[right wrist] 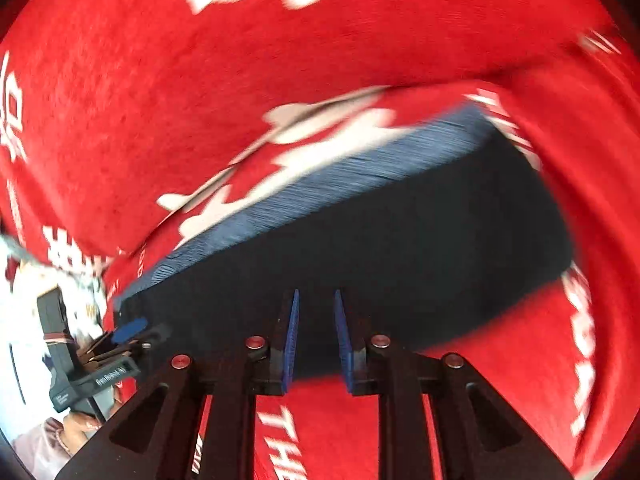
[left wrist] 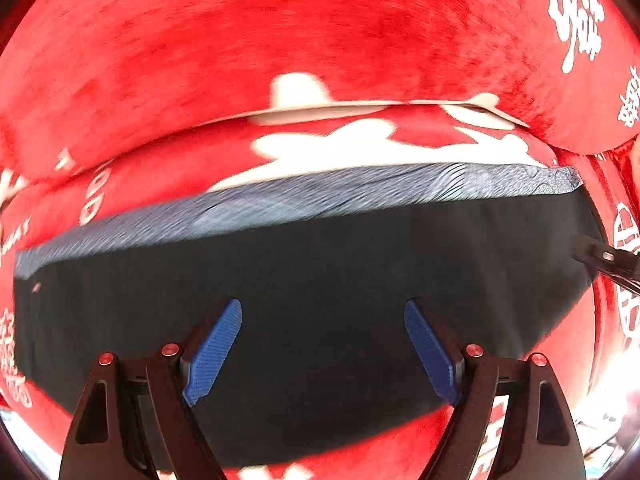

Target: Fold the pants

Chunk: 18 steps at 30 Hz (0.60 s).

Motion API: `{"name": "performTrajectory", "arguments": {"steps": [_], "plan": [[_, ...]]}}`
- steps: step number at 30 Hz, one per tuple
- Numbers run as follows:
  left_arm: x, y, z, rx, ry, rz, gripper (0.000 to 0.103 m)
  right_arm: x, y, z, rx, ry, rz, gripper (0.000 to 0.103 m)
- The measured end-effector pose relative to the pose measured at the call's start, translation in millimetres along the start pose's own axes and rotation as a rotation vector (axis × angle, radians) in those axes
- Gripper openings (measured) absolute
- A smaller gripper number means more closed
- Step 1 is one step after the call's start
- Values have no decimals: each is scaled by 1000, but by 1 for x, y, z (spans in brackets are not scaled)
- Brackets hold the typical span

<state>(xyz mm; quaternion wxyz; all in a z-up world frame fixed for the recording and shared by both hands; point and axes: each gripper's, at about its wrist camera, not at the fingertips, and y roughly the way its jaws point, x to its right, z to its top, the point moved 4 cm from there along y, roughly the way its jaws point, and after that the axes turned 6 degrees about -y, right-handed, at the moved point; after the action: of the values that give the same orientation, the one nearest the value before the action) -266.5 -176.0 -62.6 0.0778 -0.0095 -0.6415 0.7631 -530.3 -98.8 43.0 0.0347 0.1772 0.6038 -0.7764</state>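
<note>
The dark navy pants [left wrist: 320, 264] lie folded in a flat band on a red blanket, with a ribbed blue-grey waistband [left wrist: 280, 200] along the far edge. My left gripper [left wrist: 323, 312] is open and empty, its blue pads [left wrist: 216, 352] spread just above the near part of the pants. In the right wrist view the pants [right wrist: 380, 248] run diagonally. My right gripper [right wrist: 316, 300] hovers over their near edge, its jaws narrowly apart and holding nothing. The left gripper [right wrist: 132, 330] shows at the pants' left end. The right gripper's tip [left wrist: 600, 260] shows at their right end.
The red blanket [left wrist: 280, 40] with white lettering covers the whole surface, with a raised fold [left wrist: 360, 106] behind the pants. A bright area [right wrist: 24, 320] and part of the person's hand [right wrist: 76, 428] lie at the left edge of the right wrist view.
</note>
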Motion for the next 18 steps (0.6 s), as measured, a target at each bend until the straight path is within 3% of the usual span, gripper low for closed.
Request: {"name": "performTrajectory", "arguments": {"steps": [3,5,6,9,14,18], "plan": [[13,22,-3,-46,14,35,85,-3,28,13,-34,-49,-33,22],[12,22,-14,-18,28,48,86,5,43,15,-54,-69,-72,13],[12,19,-18,-6,49,52,87,11,41,15,-40,-75,-69,10],[9,16,-18,-31,58,50,87,40,23,21,8,-66,-171,10],[7,14,-1,-49,56,82,87,106,-9,35,67,81,-288,10],[18,10,14,-28,58,87,87,122,-27,45,99,178,-253,16]]}}
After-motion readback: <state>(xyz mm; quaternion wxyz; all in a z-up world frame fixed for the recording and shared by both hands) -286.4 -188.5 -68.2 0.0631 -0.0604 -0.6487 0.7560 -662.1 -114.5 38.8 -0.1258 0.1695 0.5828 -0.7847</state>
